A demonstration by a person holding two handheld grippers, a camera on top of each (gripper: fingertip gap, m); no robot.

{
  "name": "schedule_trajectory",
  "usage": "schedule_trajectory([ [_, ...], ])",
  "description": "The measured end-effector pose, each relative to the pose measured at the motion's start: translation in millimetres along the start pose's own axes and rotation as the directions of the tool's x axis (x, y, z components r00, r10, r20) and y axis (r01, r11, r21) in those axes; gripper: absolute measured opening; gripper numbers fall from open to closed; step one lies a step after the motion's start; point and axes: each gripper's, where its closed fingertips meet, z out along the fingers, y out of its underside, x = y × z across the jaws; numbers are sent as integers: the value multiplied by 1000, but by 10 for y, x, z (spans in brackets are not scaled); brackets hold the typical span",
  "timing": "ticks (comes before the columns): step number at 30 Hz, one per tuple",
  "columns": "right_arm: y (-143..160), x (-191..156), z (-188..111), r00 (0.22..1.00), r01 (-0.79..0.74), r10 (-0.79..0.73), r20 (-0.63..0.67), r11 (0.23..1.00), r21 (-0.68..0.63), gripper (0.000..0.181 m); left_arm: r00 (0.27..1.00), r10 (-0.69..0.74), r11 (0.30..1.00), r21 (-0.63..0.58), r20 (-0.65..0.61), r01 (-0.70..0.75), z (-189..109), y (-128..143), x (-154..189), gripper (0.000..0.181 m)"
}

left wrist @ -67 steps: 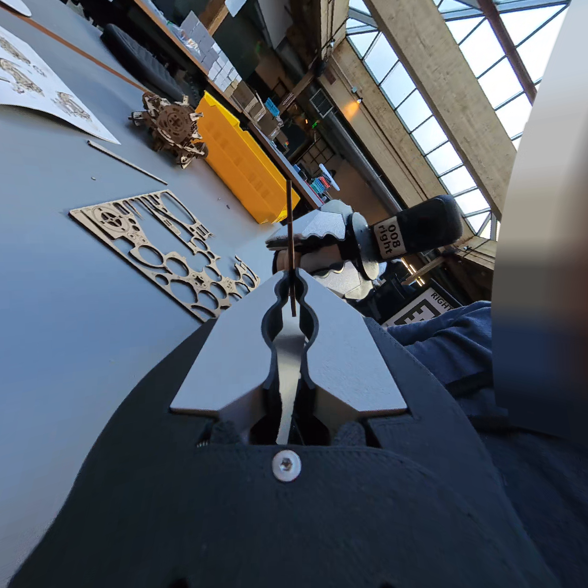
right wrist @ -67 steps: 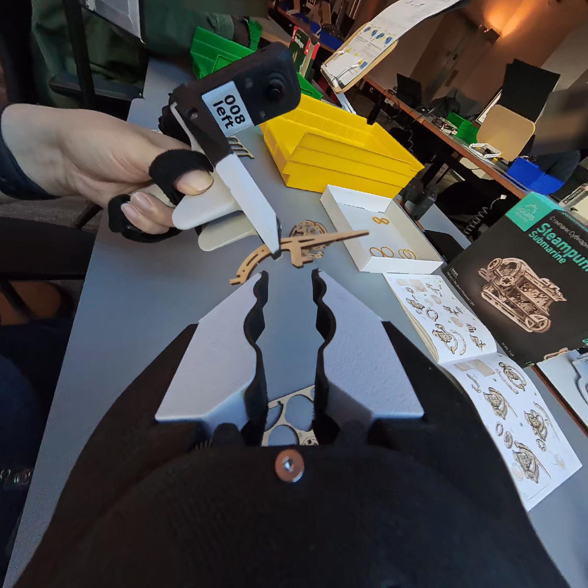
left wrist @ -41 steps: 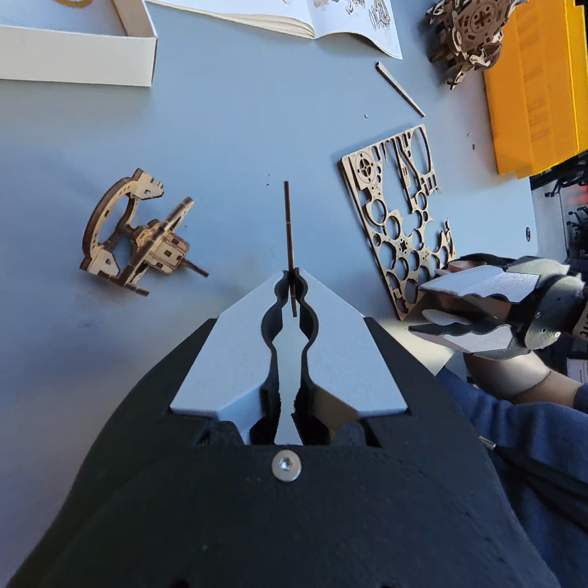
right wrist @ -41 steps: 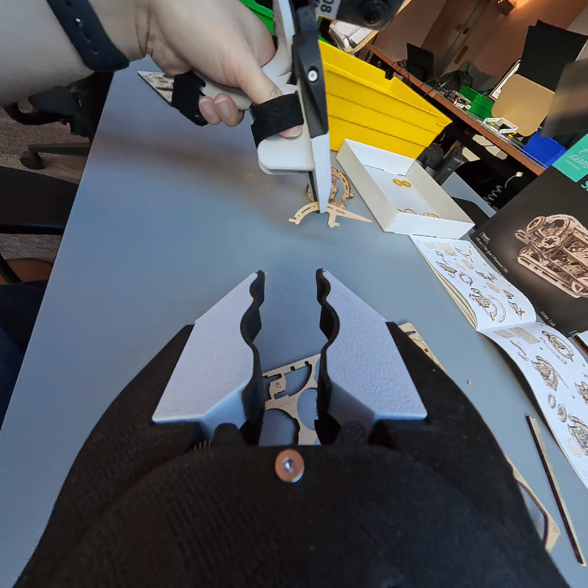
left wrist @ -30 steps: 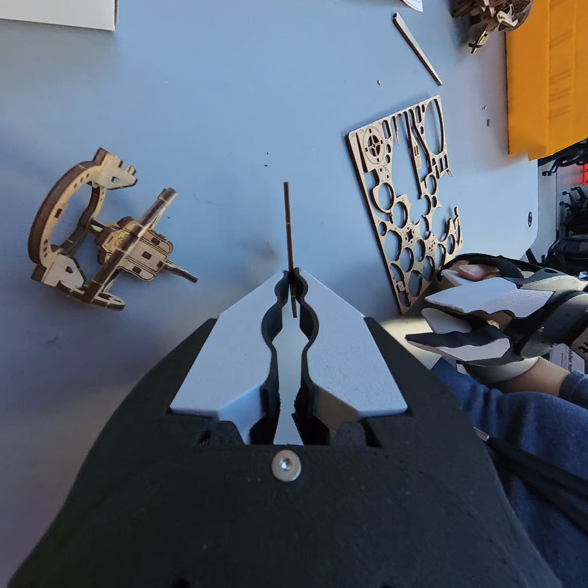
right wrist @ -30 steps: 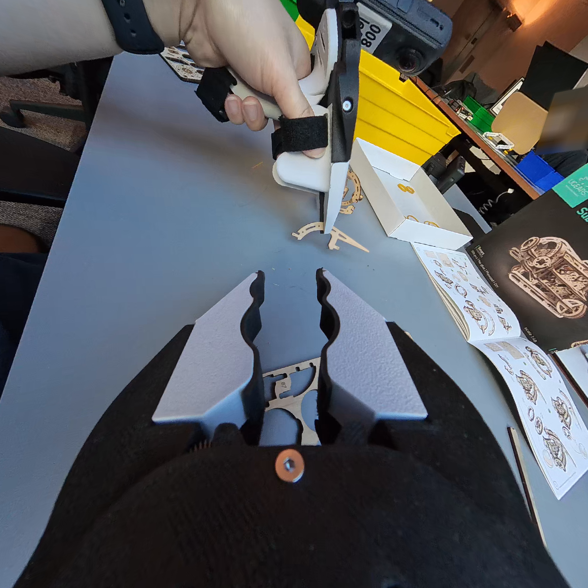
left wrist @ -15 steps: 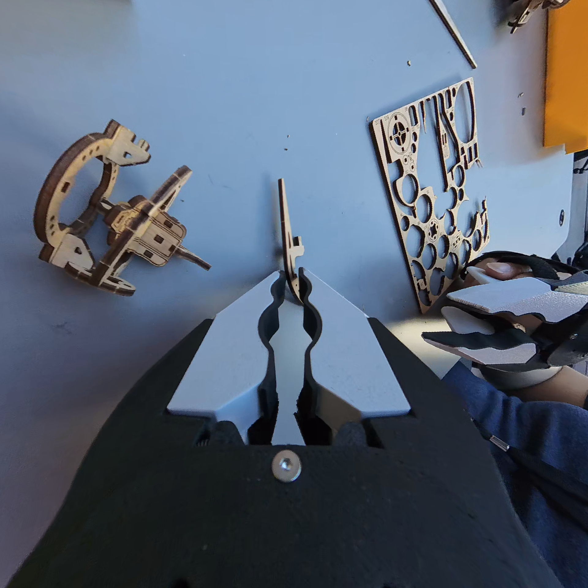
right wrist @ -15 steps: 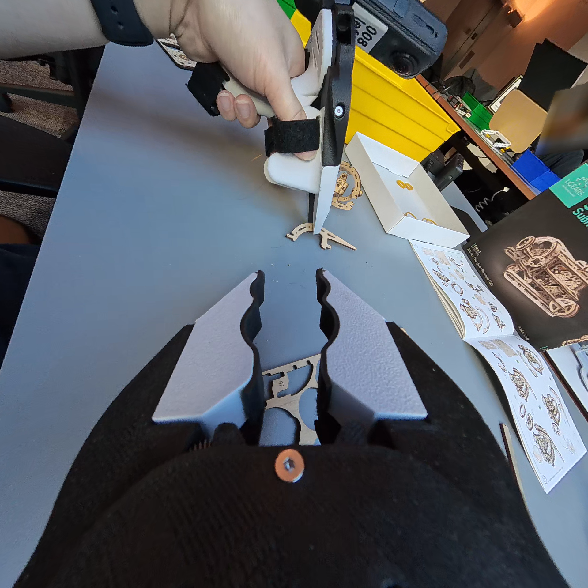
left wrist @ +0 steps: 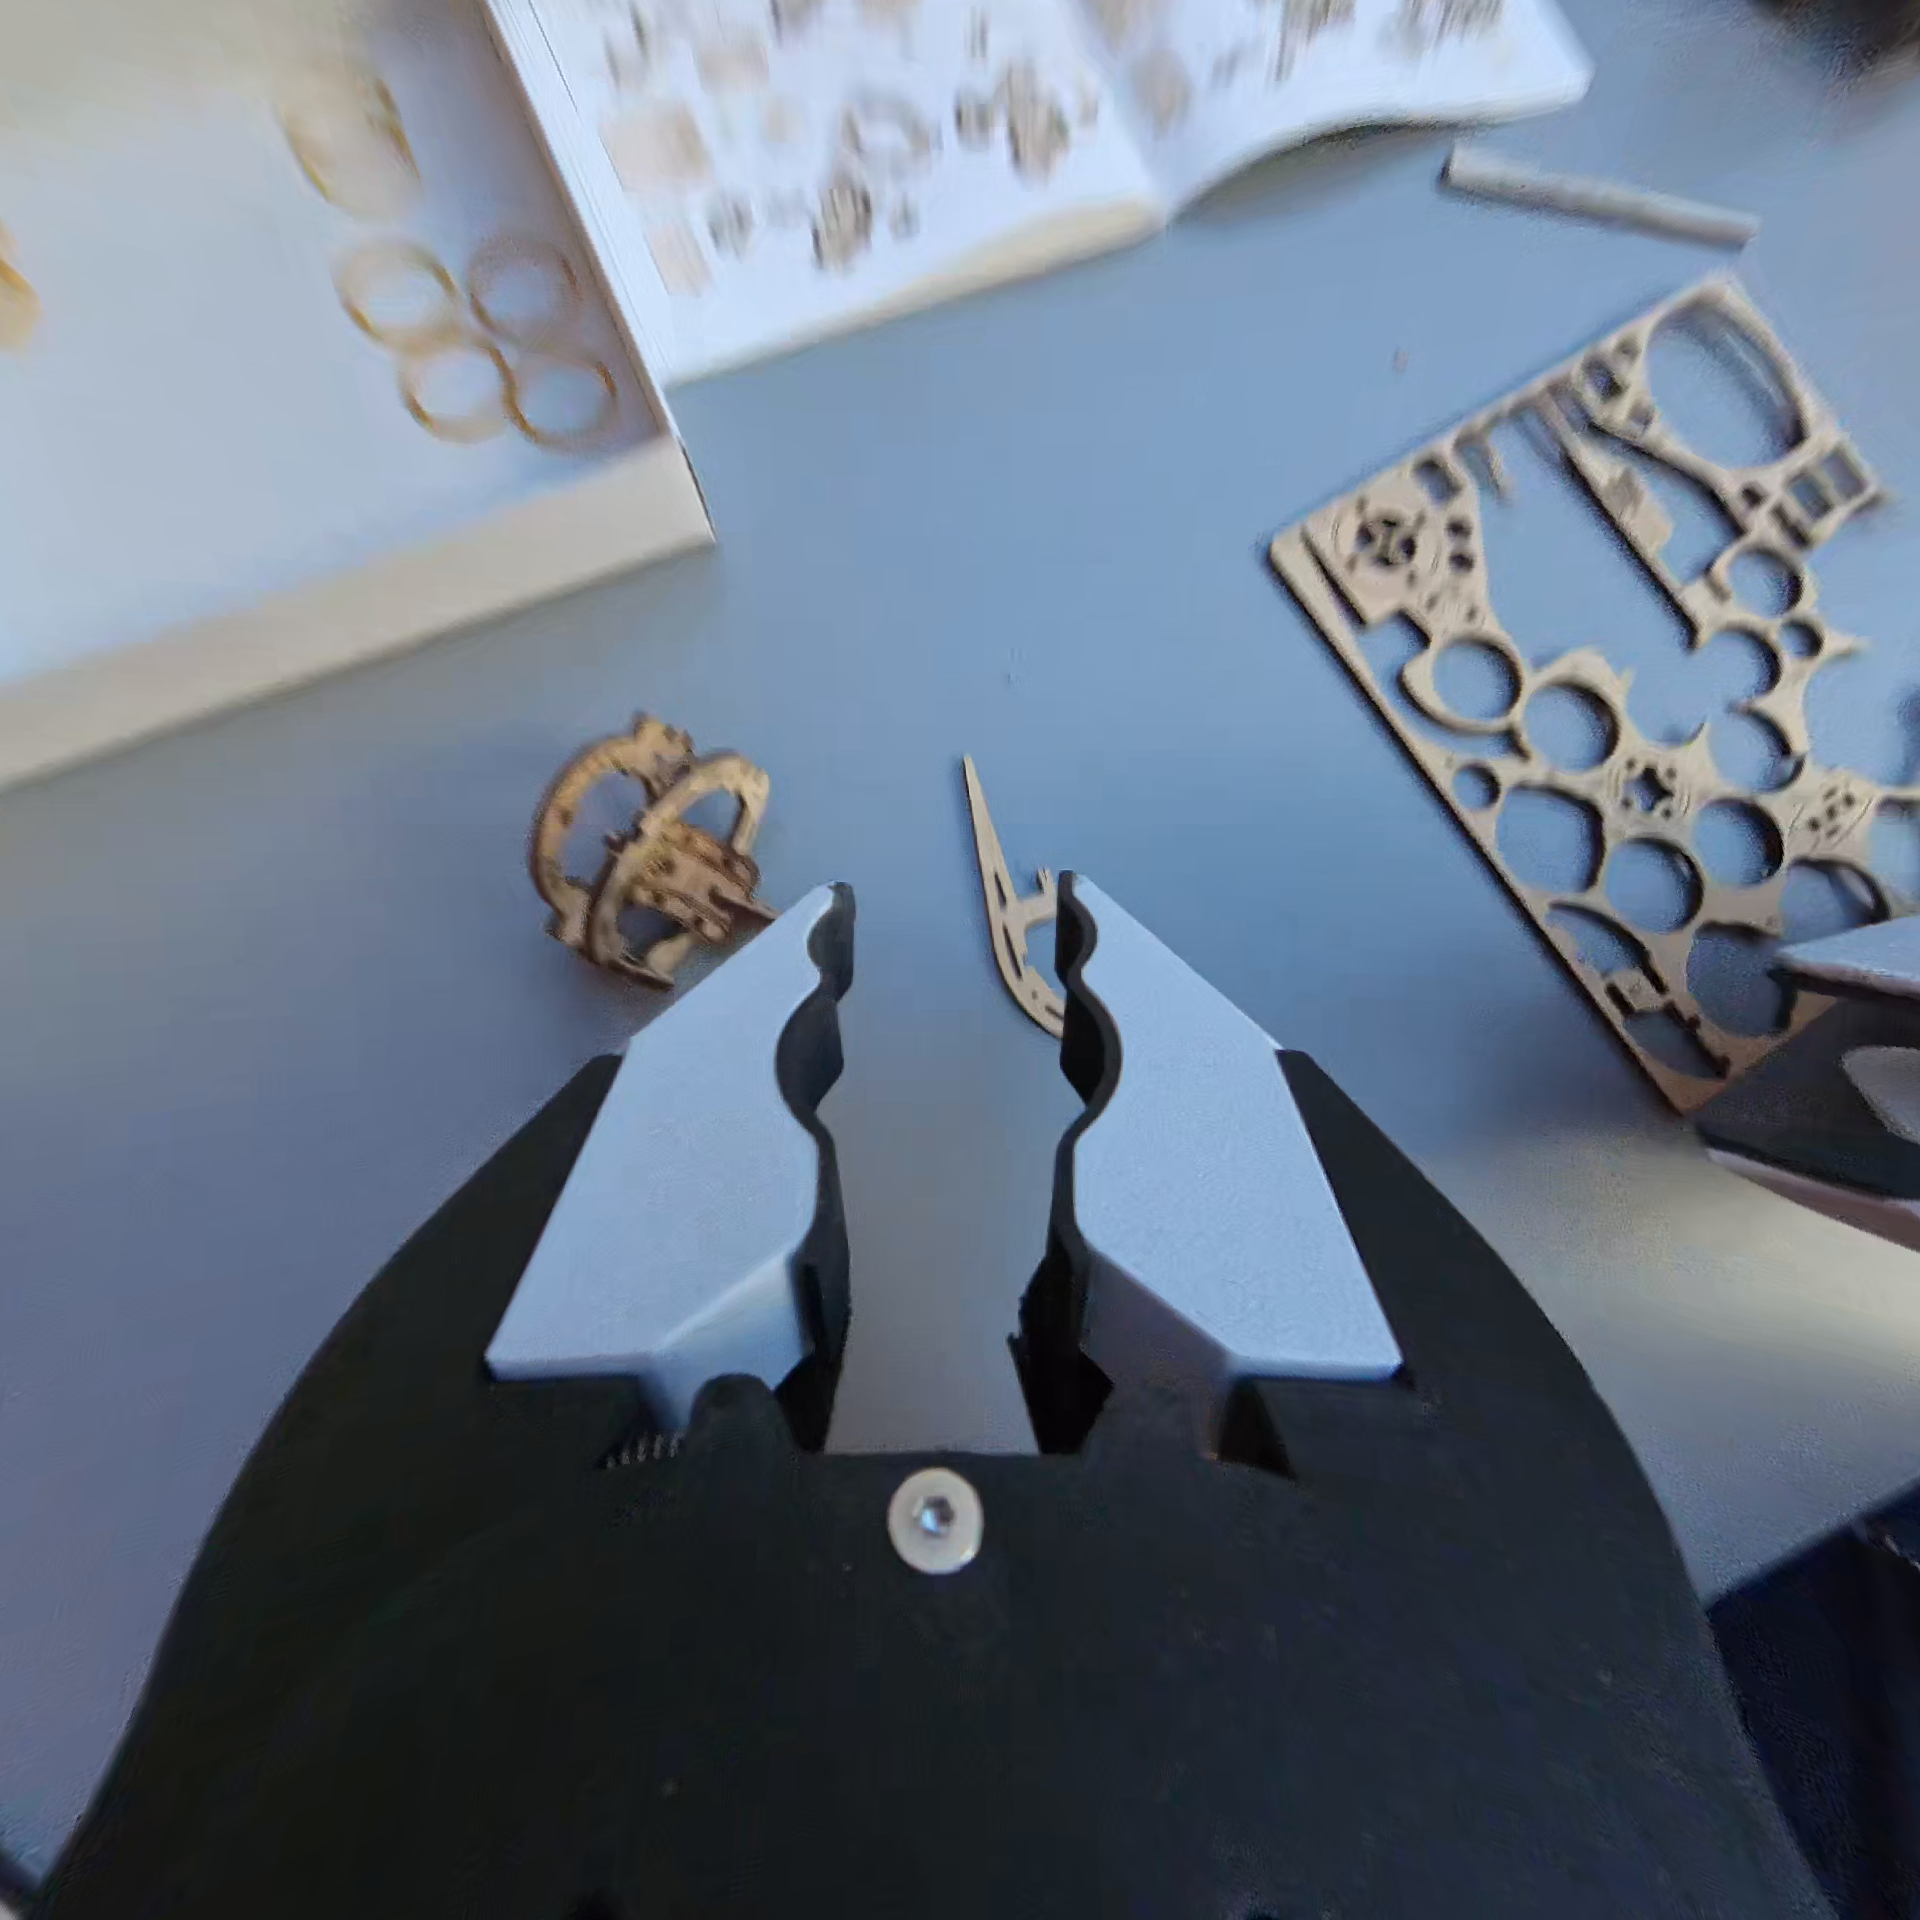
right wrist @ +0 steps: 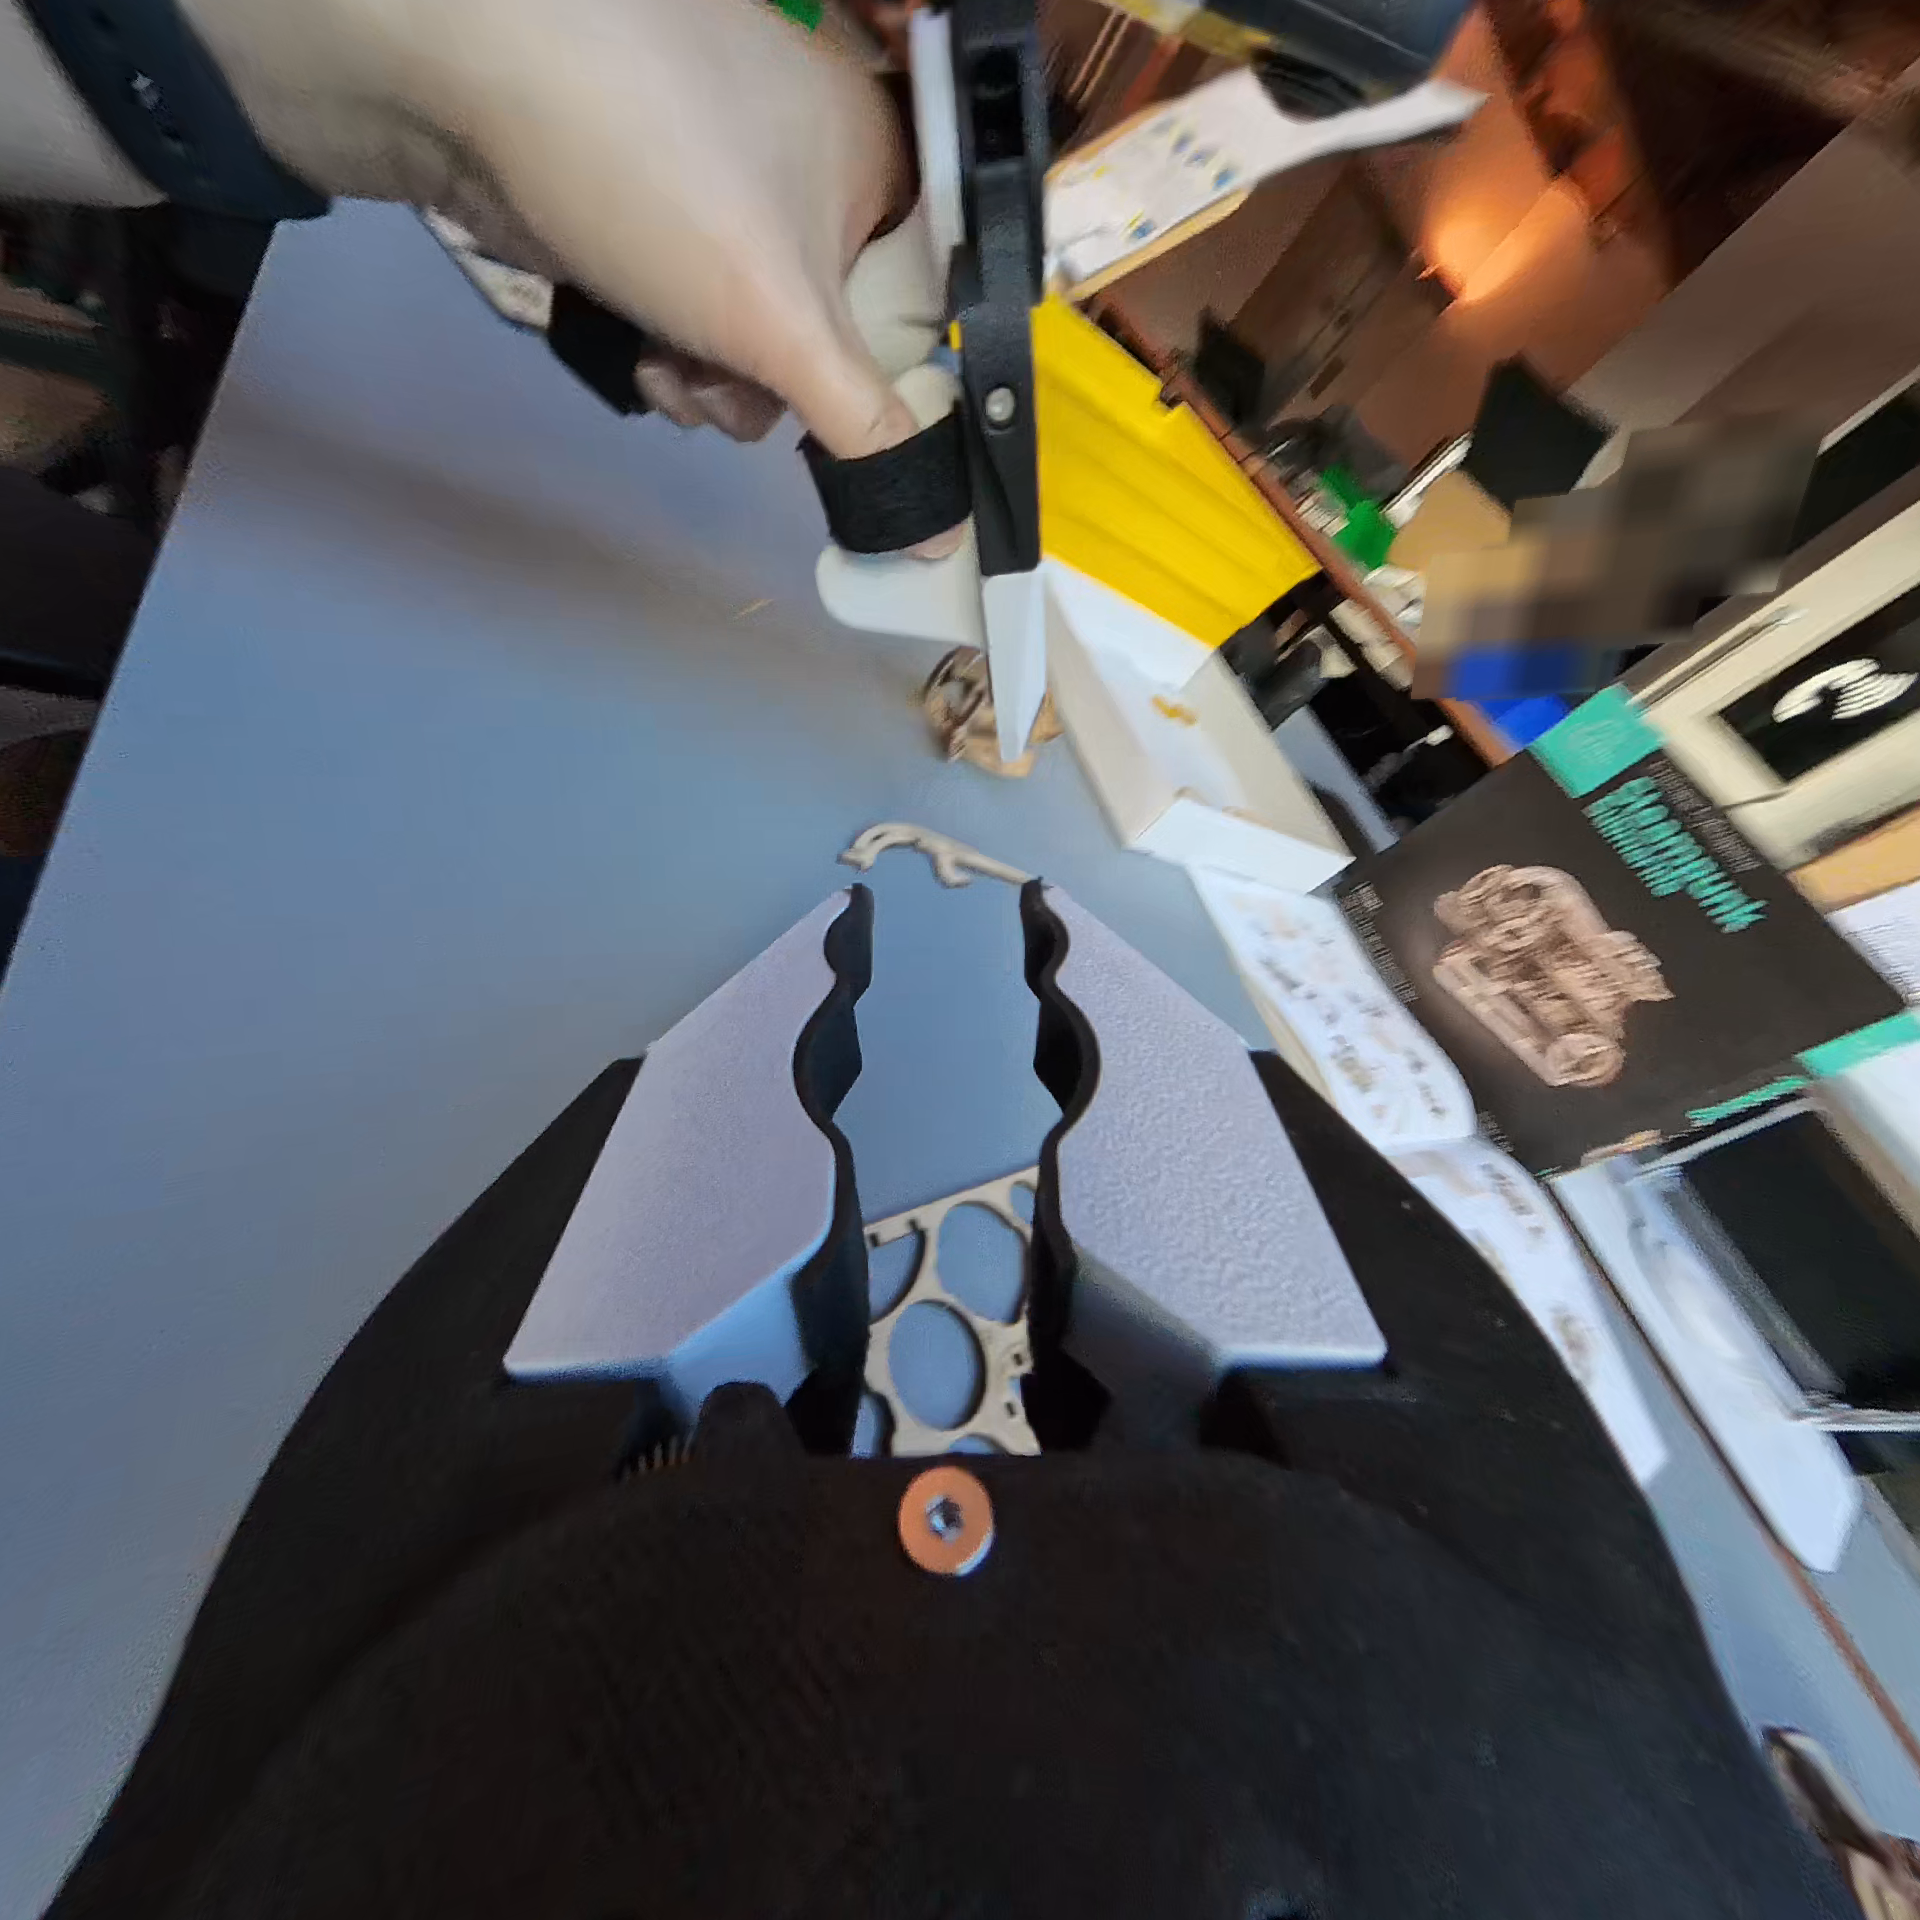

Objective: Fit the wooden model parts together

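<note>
A flat curved wooden part (left wrist: 1000, 902) lies loose on the grey table, just ahead of my left gripper's right fingertip. It also shows in the right wrist view (right wrist: 935, 854), just beyond my right gripper's tips. A small wooden assembly (left wrist: 649, 847) stands to its left; in the right wrist view the assembly (right wrist: 961, 717) sits partly behind the left gripper's fingers. My left gripper (left wrist: 956, 914) is open and empty; a hand holds it above the table in the right wrist view (right wrist: 1013, 743). My right gripper (right wrist: 945, 902) is open and empty, low over the table.
A punched-out wooden sheet (left wrist: 1621, 727) lies to the right, partly under my right gripper (left wrist: 1829, 1060). A white box (left wrist: 312, 582) with rings, an open booklet (left wrist: 935, 135) and a thin stick (left wrist: 1590, 208) lie farther off. A yellow bin (right wrist: 1132, 520) and a black model box (right wrist: 1600, 966) stand beyond.
My left gripper has opened and let go of the flat wooden part, which now lies on the table. The left gripper has swung towards the small assembly. My right gripper stays open.
</note>
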Motion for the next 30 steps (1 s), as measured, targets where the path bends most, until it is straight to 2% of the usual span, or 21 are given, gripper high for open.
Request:
schedule_trajectory([
  [1, -82, 79, -47, 998, 23, -21, -55, 999, 42, 28, 999, 36, 991, 129, 35, -40, -137, -188, 8, 40],
  [3, -175, 233, -126, 990, 17, -3, -144, 995, 94, 31, 991, 113, 924, 358, 76, -133, -425, -488, 102, 50],
  [5, -172, 442, -191, 969, -9, 37, -242, 993, 115, 40, 978, 167, 821, 533, 122, -207, -671, -669, 186, 63],
  [6, -152, 563, -243, 953, -10, 44, -299, 993, 115, 44, 974, 172, 775, 590, 145, -225, -761, -706, 202, 70],
  [8, -151, 769, -379, 916, 13, 45, -399, 990, 141, 46, 972, 199, 733, 640, 122, -230, -828, -682, 286, 66],
  [9, -146, 840, -443, 902, 9, 58, -428, 988, 152, 50, 974, 203, 729, 649, 99, -218, -825, -652, 319, 68],
  [12, -116, 1087, -662, 846, -67, 157, -510, 979, 191, 78, 976, 209, 727, 656, 67, -201, -767, -541, 367, 78],
  [14, -17, 1207, -791, 824, -91, 174, -539, 980, 176, 80, 970, 227, 733, 641, 87, -229, -699, -465, 360, 90],
  [15, 73, 1249, -839, 822, -113, 178, -541, 982, 152, 81, 967, 235, 737, 630, 99, -244, -661, -435, 352, 101],
  [17, 308, 1334, -957, 817, -164, 190, -545, 982, 96, 82, 962, 255, 749, 609, 100, -262, -594, -384, 364, 106],
  [18, 421, 1395, -1039, 805, -178, 188, -563, 981, 73, 87, 960, 259, 751, 604, 102, -267, -572, -374, 362, 106],
  [19, 553, 1467, -1127, 781, -215, 202, -591, 975, 49, 100, 960, 261, 750, 604, 104, -270, -559, -374, 362, 106],
  [21, 780, 1500, -1232, 781, -284, 227, -582, 959, -7, 92, 964, 250, 764, 593, 94, -256, -519, -372, 354, 106],
  [22, 873, 1510, -1290, 780, -294, 218, -587, 955, -35, 82, 967, 240, 778, 579, 85, -244, -485, -365, 346, 107],
  [23, 937, 1474, -1317, 799, -285, 200, -567, 956, -65, 61, 970, 230, 789, 569, 76, -231, -457, -360, 338, 109],
  [24, 993, 1458, -1350, 803, -281, 185, -567, 956, -87, 54, 973, 221, 797, 561, 72, -223, -434, -356, 326, 109],
  [26, 1078, 1429, -1379, 801, -294, 182, -570, 950, -109, 54, 975, 212, 805, 552, 72, -216, -407, -348, 306, 109],
  [30, 1158, 1409, -1320, 796, -332, 222, -564, 938, -99, 72, 975, 213, 813, 541, 68, -215, -381, -317, 303, 107],
])
